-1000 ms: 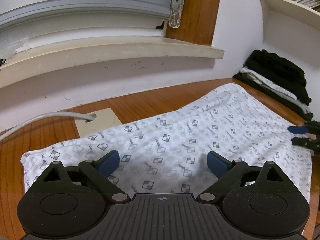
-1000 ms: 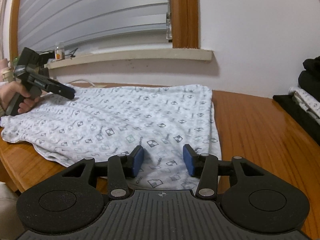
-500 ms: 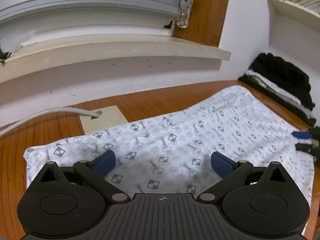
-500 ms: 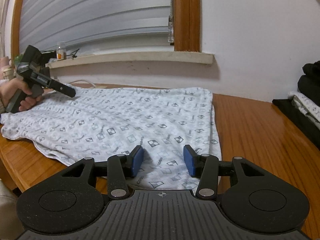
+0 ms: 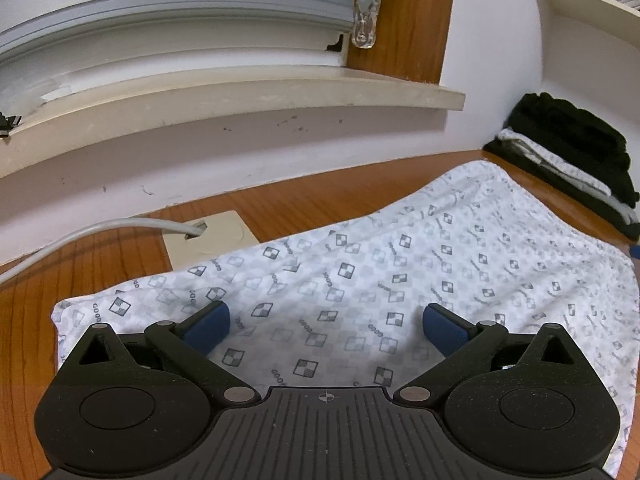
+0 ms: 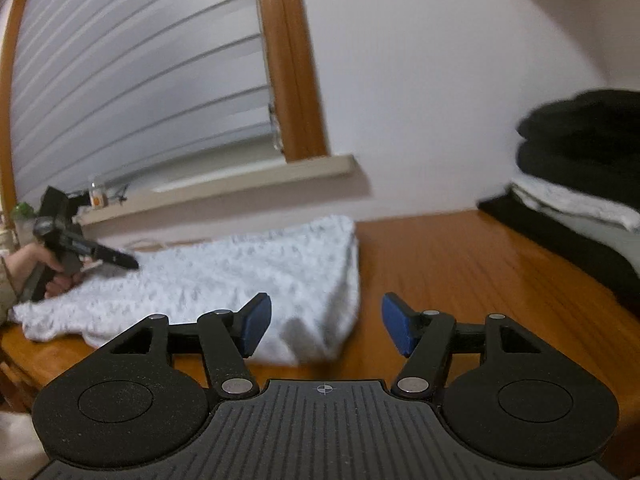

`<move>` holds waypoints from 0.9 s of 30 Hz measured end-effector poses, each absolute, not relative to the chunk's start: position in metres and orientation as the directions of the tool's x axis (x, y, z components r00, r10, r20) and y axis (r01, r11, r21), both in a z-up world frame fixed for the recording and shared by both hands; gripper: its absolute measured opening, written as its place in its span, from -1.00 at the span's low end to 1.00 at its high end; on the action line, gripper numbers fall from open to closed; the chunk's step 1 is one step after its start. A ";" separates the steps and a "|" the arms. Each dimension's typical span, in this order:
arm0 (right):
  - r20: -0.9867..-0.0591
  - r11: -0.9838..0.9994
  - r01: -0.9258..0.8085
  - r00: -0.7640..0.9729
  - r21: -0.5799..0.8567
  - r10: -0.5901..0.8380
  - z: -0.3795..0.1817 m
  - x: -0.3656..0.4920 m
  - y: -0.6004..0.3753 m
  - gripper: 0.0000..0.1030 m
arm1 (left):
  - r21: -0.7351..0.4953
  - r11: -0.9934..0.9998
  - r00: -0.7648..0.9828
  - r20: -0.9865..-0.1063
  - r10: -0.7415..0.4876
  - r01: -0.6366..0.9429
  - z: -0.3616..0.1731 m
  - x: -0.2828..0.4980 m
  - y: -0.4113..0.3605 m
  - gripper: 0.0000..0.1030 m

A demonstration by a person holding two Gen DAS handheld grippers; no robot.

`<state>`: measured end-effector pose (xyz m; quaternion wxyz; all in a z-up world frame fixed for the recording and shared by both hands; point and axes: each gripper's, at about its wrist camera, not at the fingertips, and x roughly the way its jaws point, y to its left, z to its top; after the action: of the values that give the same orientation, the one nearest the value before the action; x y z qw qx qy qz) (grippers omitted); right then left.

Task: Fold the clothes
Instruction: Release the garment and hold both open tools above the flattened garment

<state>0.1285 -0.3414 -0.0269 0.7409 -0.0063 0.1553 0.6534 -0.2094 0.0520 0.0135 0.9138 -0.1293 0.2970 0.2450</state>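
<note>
Shifted since the earlier frame: right gripper (image 6: pixel 326 330), off the patterned garment (image 5: pixel 400 280) toward its right edge, jaws opening, empty; left gripper (image 5: pixel 326 328) wide, empty, above the garment flat on the desk (image 6: pixel 460 264); fold pending, next an edge grasp.

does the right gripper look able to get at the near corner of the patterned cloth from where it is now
Probably yes. The right gripper, jaws opening with nothing between them, faces the patterned cloth corner lying flat on the bare table, with nothing in the way.
</note>
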 end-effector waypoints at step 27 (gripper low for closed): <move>-0.322 0.090 -0.991 0.053 0.102 0.945 -0.010 0.111 -0.276 0.66 | -0.024 0.960 0.776 -0.594 0.212 -0.280 0.050 0.014 0.014 1.00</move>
<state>0.1108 -0.2755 -0.0102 0.7219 -0.0732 0.1550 0.6704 0.0143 0.0138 0.0496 0.9406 -0.0555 0.3083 0.1308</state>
